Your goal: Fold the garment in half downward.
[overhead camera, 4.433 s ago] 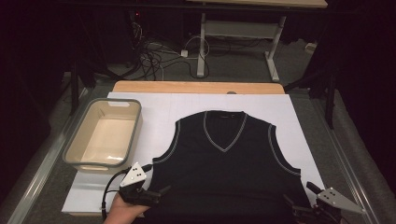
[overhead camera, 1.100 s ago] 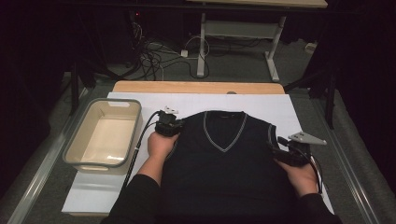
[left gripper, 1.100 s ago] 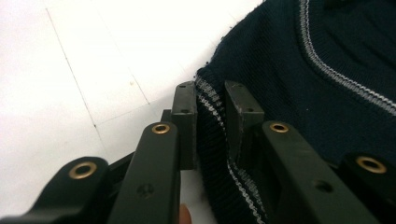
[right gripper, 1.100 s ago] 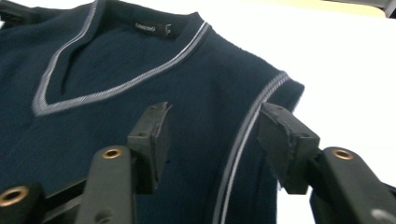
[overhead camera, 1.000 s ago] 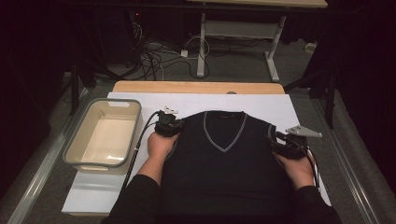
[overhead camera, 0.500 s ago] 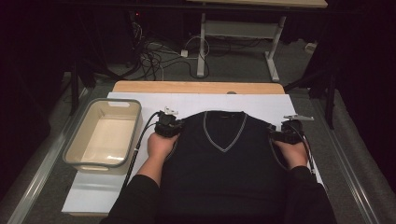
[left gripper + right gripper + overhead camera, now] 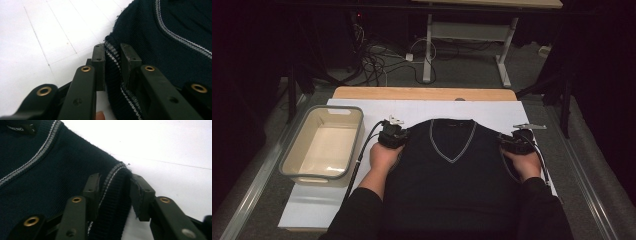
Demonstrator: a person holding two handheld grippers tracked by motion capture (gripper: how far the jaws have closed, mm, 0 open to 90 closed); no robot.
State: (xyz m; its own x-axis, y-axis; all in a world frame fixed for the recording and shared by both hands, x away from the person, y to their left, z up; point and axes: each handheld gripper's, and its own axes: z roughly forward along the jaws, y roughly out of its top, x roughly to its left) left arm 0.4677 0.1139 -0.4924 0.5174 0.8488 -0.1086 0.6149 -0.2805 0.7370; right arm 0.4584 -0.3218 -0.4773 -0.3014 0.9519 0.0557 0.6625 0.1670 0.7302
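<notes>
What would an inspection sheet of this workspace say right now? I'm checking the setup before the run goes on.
Surface: white sheet over a wooden tabletop.
Job's things: dark sleeveless sweater lying flat, V-neck away from the person.
Clutter: empty beige bin left of the sweater.
Grippers: left claw pinching the trimmed armhole edge at one shoulder; right claw has just been closing, the other shoulder's edge between its jaws.
Cables: one trails from each claw; a tangle on the floor beyond.
Surroundings: dark room, another table's legs behind.
</notes>
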